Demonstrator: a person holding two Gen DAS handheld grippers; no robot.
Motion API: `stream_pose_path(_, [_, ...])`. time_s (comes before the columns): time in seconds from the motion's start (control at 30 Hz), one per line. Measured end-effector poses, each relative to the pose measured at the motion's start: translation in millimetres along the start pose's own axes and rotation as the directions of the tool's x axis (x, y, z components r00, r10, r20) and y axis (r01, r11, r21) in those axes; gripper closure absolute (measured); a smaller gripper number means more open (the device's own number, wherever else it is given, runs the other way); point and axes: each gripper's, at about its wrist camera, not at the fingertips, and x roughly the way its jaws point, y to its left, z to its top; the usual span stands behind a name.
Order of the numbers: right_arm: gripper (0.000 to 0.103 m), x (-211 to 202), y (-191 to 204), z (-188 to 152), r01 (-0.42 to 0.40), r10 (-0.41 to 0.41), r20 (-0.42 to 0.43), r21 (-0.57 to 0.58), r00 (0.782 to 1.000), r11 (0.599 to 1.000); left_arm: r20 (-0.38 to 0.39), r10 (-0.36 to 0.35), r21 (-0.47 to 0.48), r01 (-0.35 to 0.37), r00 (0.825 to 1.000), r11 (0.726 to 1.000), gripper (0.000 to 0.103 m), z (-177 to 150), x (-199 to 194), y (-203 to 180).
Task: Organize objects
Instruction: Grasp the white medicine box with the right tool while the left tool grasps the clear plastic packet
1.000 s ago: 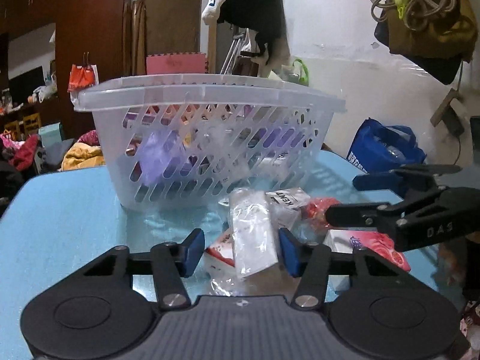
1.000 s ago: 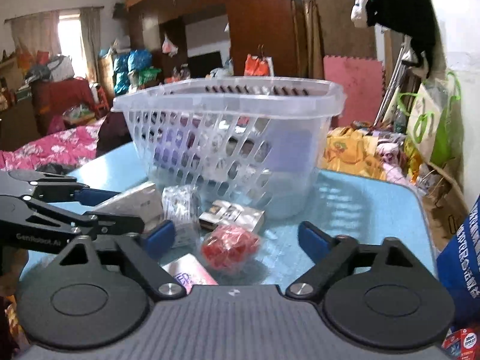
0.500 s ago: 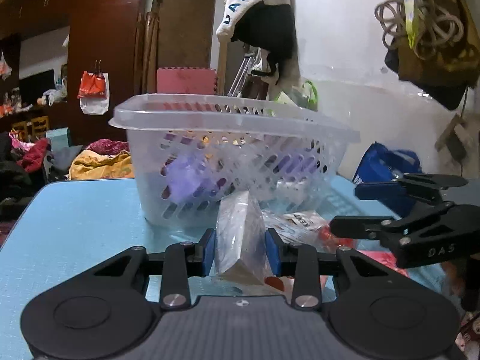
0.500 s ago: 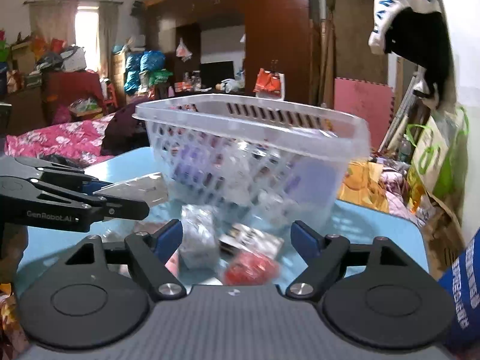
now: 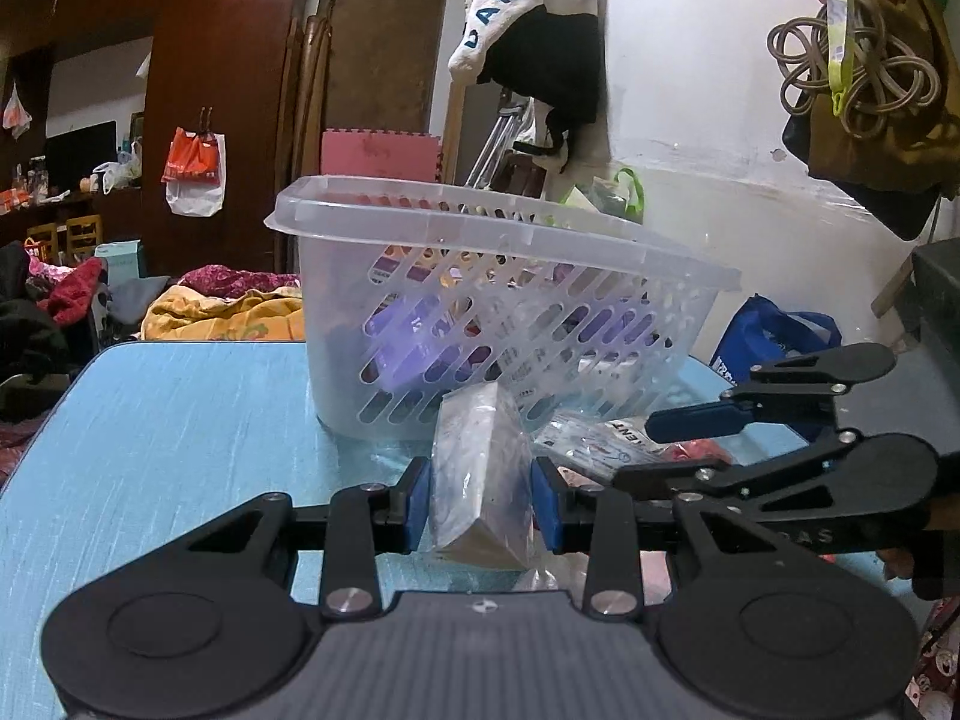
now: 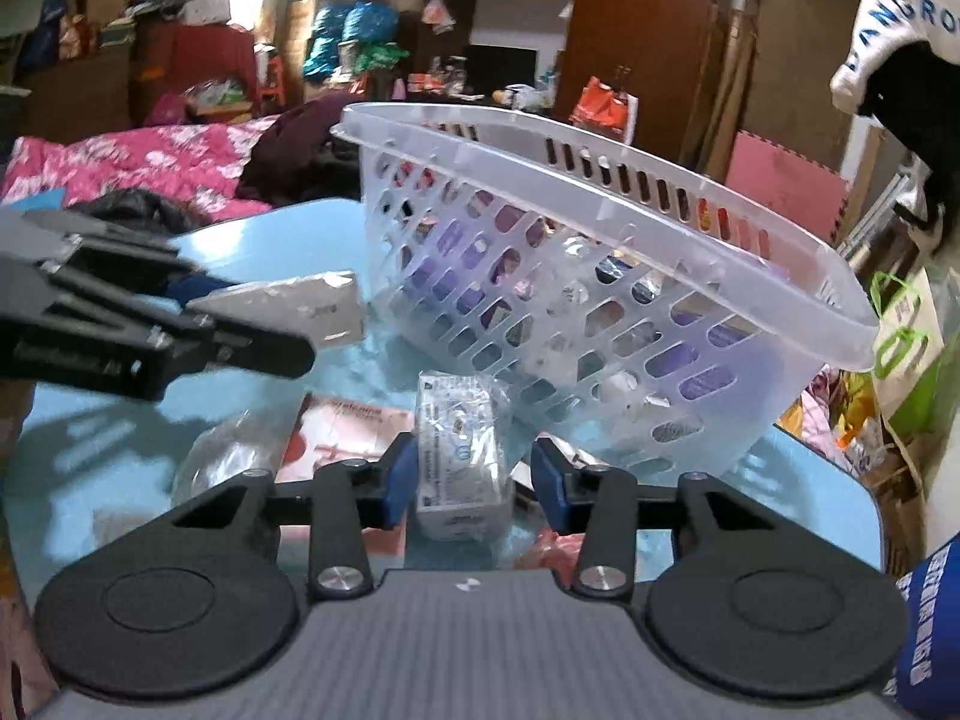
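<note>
A clear slotted basket (image 5: 498, 312) (image 6: 600, 276) with several items inside stands on the blue table (image 5: 168, 420). My left gripper (image 5: 480, 498) is shut on a clear-wrapped silvery packet (image 5: 480, 468), held just above the table in front of the basket. The right wrist view has that gripper (image 6: 258, 324) and its packet (image 6: 300, 312) at the left. My right gripper (image 6: 474, 480) is closing around a small plastic-wrapped box (image 6: 459, 450) on the table. The left pad touches the box; a small gap shows at the right pad. It (image 5: 642, 450) sits right of the packet.
Loose items lie in front of the basket: a pink-and-red flat pack (image 6: 354, 426), a clear bag (image 6: 228, 462), a red wrapped thing (image 5: 696, 450). A blue bag (image 5: 768, 336) stands past the table's right edge. Clothes and clutter fill the room behind.
My left gripper shut on the silvery packet and raised it off the table. The right gripper's jaws narrowed from wide open around the small box, and its view rolled.
</note>
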Motion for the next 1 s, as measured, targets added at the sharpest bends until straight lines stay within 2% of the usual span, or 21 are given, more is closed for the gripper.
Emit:
stream_pose_path(0.1, [0.058,-3,-5,0,-0.026,0.026,-0.014,0.004,1.000,1.000,0.000,-0.003,0.003,0.003,1.000,1.000,0.063,0,0,0])
stream_pose_path(0.23, [0.059,1,-3,2,-0.013,0.013,-0.017,-0.009,1.000,1.000,-0.011,-0.006,-0.007,0.006,1.000,1.000,0.063,-1,4,1])
stream_pose_path(0.3, [0.064,4,0,5,-0.009,0.008,-0.023,-0.024,1.000,1.000,-0.016,-0.006,-0.003,0.006,1.000,1.000,0.063,-2,6,0])
stream_pose_path(0.47, [0.065,5,-14,6,-0.065,0.065,-0.051,0.010,0.997,0.998,-0.023,-0.007,-0.006,0.006,1.000,1.000,0.063,-3,7,-1])
stream_pose_path(0.53, [0.065,5,-15,2,-0.063,0.063,-0.070,0.003,0.996,0.998,-0.021,-0.007,-0.010,0.006,1.000,1.000,0.063,-4,7,1])
stream_pose_path(0.7, [0.067,5,-8,-2,-0.059,0.058,-0.054,-0.014,0.997,0.998,-0.011,-0.010,-0.014,0.010,1.000,1.000,0.063,-4,6,2])
stream_pose_path(1.0, [0.067,-22,-23,-21,-0.020,0.014,0.066,0.093,0.998,0.995,0.023,-0.032,-0.013,0.032,0.999,0.999,0.063,-5,3,3])
